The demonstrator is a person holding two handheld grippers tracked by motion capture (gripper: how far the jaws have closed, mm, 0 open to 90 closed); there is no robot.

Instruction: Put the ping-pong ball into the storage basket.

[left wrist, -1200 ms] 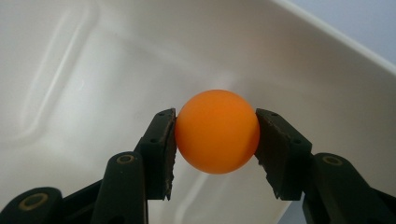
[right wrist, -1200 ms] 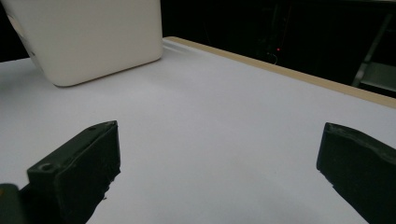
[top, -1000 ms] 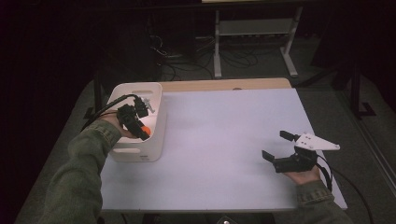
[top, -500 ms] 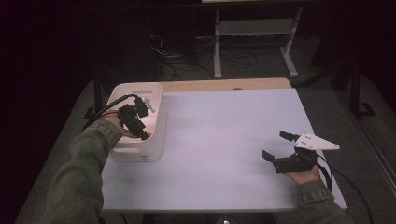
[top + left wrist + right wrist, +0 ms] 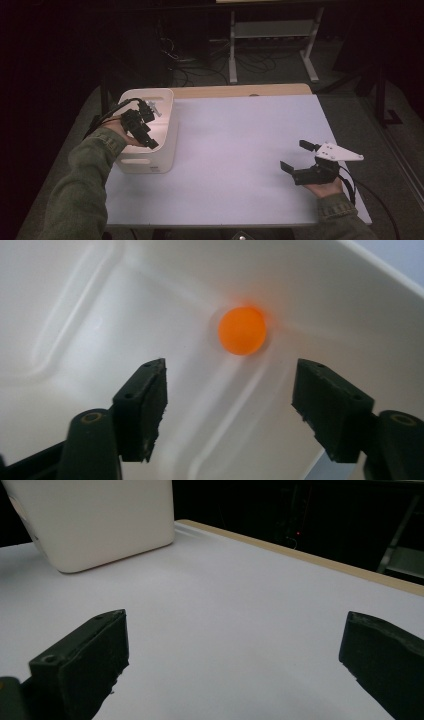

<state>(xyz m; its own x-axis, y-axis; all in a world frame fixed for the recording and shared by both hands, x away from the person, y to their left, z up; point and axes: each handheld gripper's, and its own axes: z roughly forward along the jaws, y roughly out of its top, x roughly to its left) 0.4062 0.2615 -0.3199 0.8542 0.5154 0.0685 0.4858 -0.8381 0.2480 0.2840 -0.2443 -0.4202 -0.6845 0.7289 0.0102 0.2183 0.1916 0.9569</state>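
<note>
As jaws part: ball (image 5: 242, 330) loose, seemingly.

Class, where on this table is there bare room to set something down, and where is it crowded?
Free: the wide table stretch between the white bin and the right gripper. Crowded: the bin, where the left gripper hangs over the orange ball.

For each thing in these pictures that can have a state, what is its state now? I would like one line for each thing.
Orange ball: free, lying on the bin floor, beyond the jaws.
White bin: upright on the table, holding the ball.
Left gripper: over the bin, its jaws have just been opening, nothing between them.
Right gripper: open, empty, above the table.
Table: white top, bin at its left edge.
</note>
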